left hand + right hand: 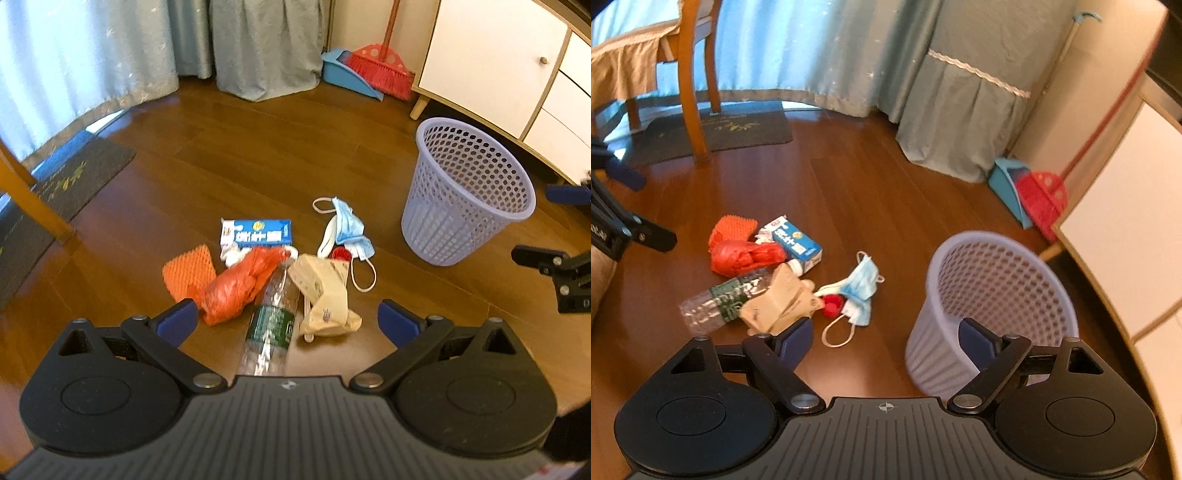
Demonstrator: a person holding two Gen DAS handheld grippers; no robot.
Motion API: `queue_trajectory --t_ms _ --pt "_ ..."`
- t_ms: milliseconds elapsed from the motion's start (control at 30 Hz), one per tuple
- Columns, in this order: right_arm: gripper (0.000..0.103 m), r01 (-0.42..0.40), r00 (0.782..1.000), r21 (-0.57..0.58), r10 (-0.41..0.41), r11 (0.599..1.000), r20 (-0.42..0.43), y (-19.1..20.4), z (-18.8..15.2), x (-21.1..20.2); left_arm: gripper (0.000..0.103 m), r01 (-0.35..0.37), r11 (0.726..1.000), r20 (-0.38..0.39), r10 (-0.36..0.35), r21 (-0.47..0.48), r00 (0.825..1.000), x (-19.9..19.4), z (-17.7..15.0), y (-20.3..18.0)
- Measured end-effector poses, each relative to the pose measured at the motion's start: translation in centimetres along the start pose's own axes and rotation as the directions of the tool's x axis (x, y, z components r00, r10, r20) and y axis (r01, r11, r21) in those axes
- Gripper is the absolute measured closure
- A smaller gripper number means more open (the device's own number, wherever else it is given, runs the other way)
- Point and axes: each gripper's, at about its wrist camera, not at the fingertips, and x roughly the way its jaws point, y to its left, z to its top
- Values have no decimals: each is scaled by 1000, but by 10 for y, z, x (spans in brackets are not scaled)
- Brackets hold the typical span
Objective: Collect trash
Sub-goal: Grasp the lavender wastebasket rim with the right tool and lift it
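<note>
Wooden floor (258,155) holds a trash pile: bottle (271,314), orange bag (236,288), brown wrapper (325,295), face mask (349,229), blue box (258,232). At two o'clock from it stands the basket (469,192), apart. Left gripper (286,321) and right gripper (886,339) both hover with jaws spread, holding nothing.

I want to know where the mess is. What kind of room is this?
Probably a room in a home: long pale blue curtains reach the brown wooden floor, a white cabinet with drawers stands by the wall, and a red broom leans in the corner.
</note>
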Motion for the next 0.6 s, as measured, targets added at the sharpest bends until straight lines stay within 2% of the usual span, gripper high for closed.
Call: queue_trajectory --t_ms 233,333,600 --pt "31 -56 998 -97 51 994 -46 -37 -5 39 1 12 1000 3 -12 15 1000 23 12 5" --pt "35 -92 994 -159 82 983 -65 -49 -9 59 1 11 999 -3 -11 53 1000 37 15 6" --pt "52 -157 985 -212 138 965 -104 -67 -16 114 1 46 991 -10 -45 127 999 71 21 12"
